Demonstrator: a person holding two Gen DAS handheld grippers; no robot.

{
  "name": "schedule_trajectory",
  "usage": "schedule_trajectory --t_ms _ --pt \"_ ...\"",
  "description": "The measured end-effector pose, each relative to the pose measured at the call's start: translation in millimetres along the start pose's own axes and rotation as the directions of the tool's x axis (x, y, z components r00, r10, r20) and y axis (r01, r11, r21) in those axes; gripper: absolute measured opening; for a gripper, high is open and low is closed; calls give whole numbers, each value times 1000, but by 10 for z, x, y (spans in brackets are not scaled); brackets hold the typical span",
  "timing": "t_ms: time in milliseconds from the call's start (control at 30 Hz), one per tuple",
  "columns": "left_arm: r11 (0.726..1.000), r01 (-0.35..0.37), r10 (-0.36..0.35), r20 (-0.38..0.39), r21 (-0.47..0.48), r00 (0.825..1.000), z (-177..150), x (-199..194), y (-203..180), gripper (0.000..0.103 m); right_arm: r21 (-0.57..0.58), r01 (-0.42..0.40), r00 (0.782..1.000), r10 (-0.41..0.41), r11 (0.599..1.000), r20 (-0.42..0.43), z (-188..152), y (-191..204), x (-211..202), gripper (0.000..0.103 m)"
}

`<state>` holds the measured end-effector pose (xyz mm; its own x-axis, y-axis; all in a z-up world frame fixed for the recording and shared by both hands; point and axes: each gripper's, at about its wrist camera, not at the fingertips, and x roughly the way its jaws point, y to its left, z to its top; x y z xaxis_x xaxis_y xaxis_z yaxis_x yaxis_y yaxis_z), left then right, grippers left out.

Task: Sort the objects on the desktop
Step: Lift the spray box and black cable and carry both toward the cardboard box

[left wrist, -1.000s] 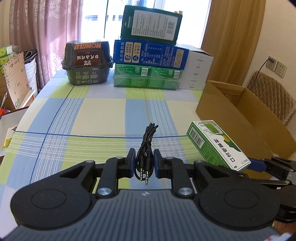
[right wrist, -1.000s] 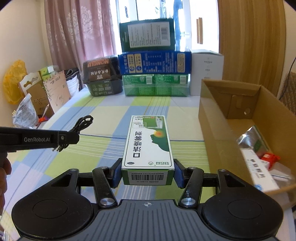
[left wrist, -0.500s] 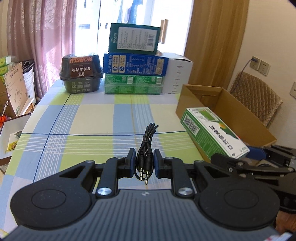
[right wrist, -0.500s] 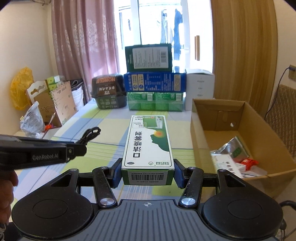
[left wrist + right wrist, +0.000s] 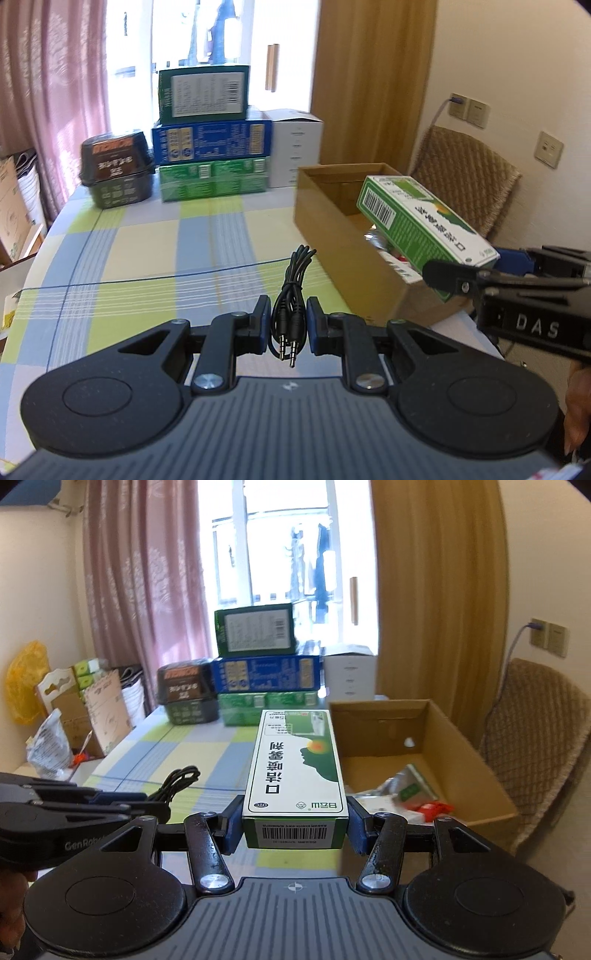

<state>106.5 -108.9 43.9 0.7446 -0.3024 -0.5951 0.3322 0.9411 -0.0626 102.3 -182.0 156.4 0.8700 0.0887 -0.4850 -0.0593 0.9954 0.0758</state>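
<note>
2 tongs pinching: left (image 5: pixel 289 320) black cable (image 5: pixel 293 288), right (image 5: pixel 294 825) green box (image 5: pixel 295 771), far end blurred

Checked tabletop (image 5: pixel 140 254) open ahead up to stacked boxes (image 5: pixel 210 147) and black container (image 5: pixel 117 171) at far edge. Cardboard box (image 5: pixel 424 760) open-topped at right, near wall (image 5: pixel 343 258) blocking sideways pass.
</note>
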Motion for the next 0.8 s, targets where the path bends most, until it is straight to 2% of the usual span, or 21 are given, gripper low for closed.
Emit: schedule_trajectory --t_ms 333,800 --pt "996 64 -63 -9 61 998 67 61 -448 16 58 83 996 -84 995 10 -44 -504 -215 52" --pt "986 140 -138 -37 87 990 214 347 -977 16 120 167 986 -169 979 8 -77 -1150 -368 52"
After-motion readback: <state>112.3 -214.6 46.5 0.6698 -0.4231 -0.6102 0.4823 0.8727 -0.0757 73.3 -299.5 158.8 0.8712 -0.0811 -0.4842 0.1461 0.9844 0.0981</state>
